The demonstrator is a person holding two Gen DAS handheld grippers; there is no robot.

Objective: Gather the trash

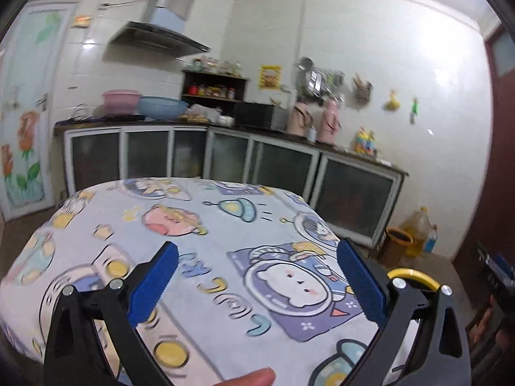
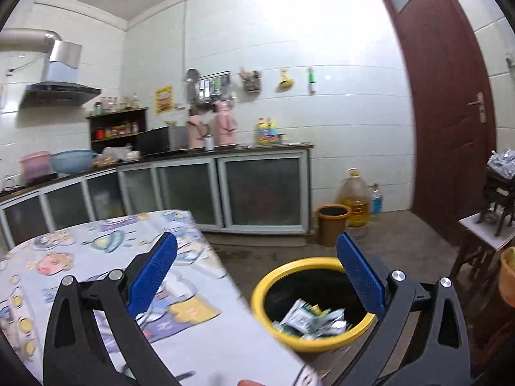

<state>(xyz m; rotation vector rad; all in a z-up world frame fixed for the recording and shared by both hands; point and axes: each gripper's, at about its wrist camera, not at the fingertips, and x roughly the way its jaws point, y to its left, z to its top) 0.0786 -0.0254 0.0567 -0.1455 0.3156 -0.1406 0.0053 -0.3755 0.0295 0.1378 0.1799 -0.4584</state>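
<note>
Nearest to me, my left gripper [image 1: 257,276] has its two blue pads [image 1: 154,284] spread wide with nothing between them, hanging over the table [image 1: 199,225] and its cartoon-printed cloth; one fingertip [image 1: 254,378] of mine shows at the bottom edge. My right gripper [image 2: 256,273] is just as wide, both pads bare and gripping nothing, reaching out past the table's corner. Just beyond that corner, on the floor, stands one yellow-rimmed bin [image 2: 313,302], and the trash [image 2: 310,320] is inside it: a small heap of crumpled white and green wrappers, too jumbled for me to count. In the left view only a yellow arc of that bin's rim peeks out behind the right pad.

Farther off, against the cabinets, I count one brown bin [image 2: 331,223], one big jug of yellow oil [image 2: 354,201] and one small blue-labelled bottle [image 2: 376,199] beside it. On the counter [image 2: 193,152] stand two pink flasks [image 2: 210,125], one black microwave [image 2: 161,140] and two plastic basins [image 1: 145,104], one pink, one blue. One range hood [image 2: 61,91] hangs at the left and one brown door [image 2: 447,103] closes the right side
</note>
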